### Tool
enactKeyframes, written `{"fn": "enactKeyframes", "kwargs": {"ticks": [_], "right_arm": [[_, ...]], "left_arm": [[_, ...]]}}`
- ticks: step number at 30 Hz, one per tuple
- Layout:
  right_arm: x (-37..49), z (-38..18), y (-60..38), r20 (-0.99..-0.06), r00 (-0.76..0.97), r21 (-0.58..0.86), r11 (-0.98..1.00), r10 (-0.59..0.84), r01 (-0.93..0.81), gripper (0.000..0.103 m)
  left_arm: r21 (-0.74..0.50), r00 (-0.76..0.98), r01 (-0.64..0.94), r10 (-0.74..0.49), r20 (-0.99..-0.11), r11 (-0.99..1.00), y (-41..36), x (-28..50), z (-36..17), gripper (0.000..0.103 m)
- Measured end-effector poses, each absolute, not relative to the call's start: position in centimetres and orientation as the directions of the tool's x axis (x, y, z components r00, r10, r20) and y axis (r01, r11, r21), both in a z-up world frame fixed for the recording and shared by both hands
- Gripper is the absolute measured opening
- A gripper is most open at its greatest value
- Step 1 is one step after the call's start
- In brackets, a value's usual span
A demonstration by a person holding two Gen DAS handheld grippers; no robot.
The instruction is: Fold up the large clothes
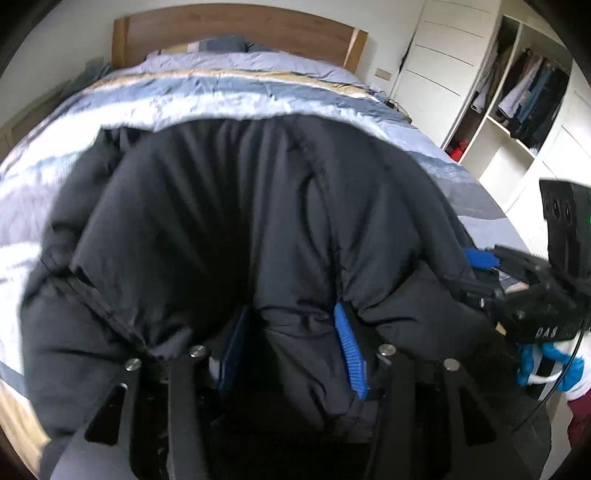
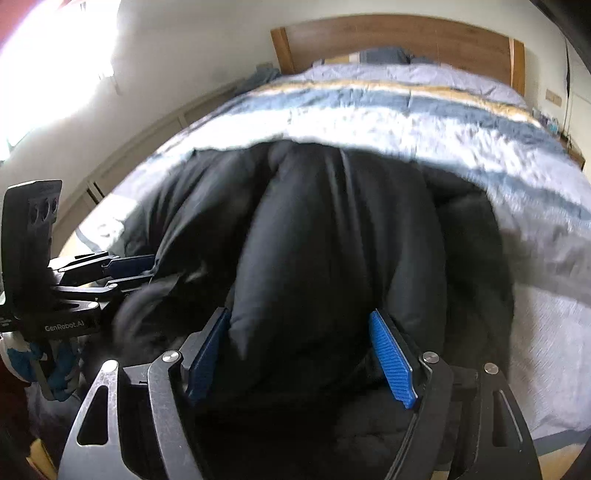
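Observation:
A large black puffer jacket (image 1: 221, 206) lies bunched on the bed's striped blue, white and tan quilt (image 1: 221, 96). My left gripper (image 1: 290, 310) is at the jacket's near edge, and a thick fold is pinched between its blue pads (image 1: 351, 354), with creases running to the tips. My right gripper (image 2: 299, 312) straddles another puffy fold of the jacket (image 2: 314, 240). That fold rests against the left pad, while the ribbed face of the right pad (image 2: 391, 362) shows bare. Each gripper appears at the side of the other's view, at the same jacket edge.
A wooden headboard (image 1: 236, 26) and pillows (image 1: 221, 46) are at the far end of the bed. A white wardrobe with hanging clothes (image 1: 528, 92) stands to the right. A bright window (image 2: 55, 55) and low cabinets (image 2: 155, 122) are on the left.

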State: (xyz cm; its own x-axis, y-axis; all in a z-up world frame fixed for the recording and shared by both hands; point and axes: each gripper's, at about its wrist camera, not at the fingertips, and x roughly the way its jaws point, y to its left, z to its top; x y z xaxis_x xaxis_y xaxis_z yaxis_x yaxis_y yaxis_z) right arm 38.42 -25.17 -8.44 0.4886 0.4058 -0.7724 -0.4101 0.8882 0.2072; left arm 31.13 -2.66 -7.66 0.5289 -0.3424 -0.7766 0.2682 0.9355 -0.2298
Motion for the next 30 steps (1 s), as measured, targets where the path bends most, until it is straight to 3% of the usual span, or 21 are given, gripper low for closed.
{"fn": "enactKeyframes", "kwargs": {"ticks": [7,20,23,30], "right_arm": [[37.6,-9.0,-25.7,-0.781,0.487,0.224,0.903,0.391,-0.365,0.076],[27.7,-3.8,-30.0,-0.741,0.577,0.222,0.936,0.344,-0.273,0.079],[24.9,-2.5,-31.7,-0.726,0.607,0.220,0.945,0.325,-0.242,0.085],[17.8,-0.2,-36.6,-0.698,0.666,0.219,0.964,0.264,-0.152,0.093]], "left_arm": [[-0.191,0.540,0.262,-0.307,-0.784,0.946,-3.4,30.2,-7.0,0.048],[-0.291,0.595,0.242,-0.379,-0.709,0.926,3.8,21.1,-1.0,0.048],[-0.295,0.617,0.206,-0.358,-0.700,0.933,6.3,19.0,0.2,0.060],[-0.284,0.663,0.104,-0.280,-0.694,0.953,13.8,12.8,0.6,0.068]]}}
